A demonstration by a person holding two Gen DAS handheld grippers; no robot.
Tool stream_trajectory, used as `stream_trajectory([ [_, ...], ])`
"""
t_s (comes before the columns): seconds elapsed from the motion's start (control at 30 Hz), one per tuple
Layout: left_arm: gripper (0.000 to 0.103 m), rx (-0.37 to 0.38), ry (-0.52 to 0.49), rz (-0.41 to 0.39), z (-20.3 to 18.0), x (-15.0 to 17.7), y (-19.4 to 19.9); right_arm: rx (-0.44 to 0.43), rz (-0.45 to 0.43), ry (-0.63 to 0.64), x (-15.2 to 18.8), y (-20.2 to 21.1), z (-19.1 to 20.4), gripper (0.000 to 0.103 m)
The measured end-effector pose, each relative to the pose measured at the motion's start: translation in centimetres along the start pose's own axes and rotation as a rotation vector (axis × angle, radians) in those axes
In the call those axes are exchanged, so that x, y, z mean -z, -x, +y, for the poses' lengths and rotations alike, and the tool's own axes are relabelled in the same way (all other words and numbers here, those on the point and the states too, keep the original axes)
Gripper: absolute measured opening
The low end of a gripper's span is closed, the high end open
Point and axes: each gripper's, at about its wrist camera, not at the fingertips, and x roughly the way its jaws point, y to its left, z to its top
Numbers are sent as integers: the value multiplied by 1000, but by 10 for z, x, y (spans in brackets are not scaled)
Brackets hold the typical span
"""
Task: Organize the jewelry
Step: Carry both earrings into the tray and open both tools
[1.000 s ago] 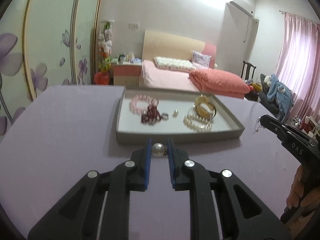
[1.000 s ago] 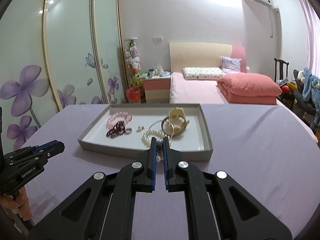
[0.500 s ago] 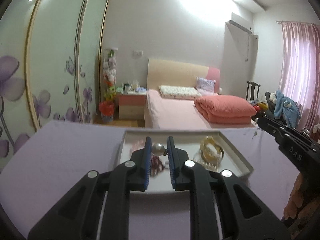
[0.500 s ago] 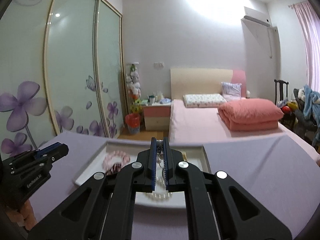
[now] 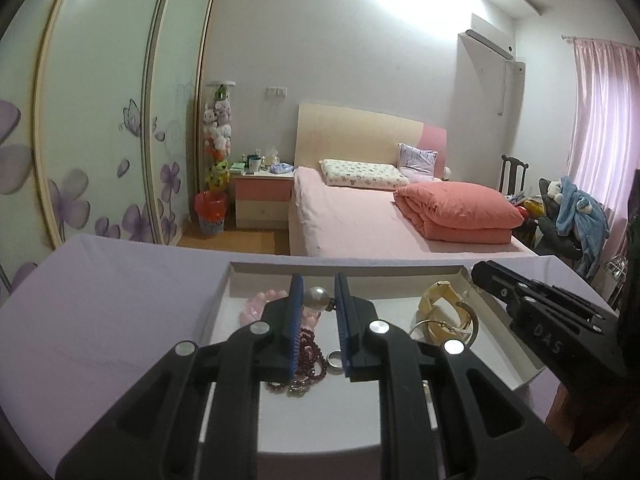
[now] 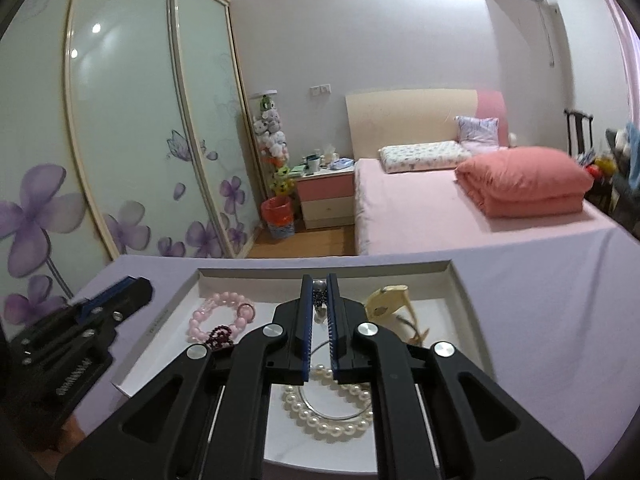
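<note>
Pearl earring (image 5: 315,298) sits pinched between the left gripper (image 5: 316,302) fingers above the tray's (image 5: 532,364) left half, while the right gripper (image 6: 319,300) clamps another small earring (image 6: 319,300).

Since a second ago both grippers have advanced from the near side of the tray (image 5: 224,300) to positions above its floor. The left gripper (image 5: 316,300), carrying the pearl earring (image 5: 315,298), now hangs over the dark red bead bracelet (image 5: 308,344) and ring (image 5: 335,360). The right gripper (image 6: 319,300), carrying a small dark beaded piece (image 6: 319,300), now hangs over the pearl bracelet (image 6: 328,420).
</note>
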Motion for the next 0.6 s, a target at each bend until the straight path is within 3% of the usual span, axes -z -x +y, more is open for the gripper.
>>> stream_trajectory([
  [0.1,16,6,11,6,1,3,-10,15,-23,-12,5,3,-4,50],
  [0.6,17,41,-6,39,1,20,-32,70,-10,-30,7,-5,-16,51],
])
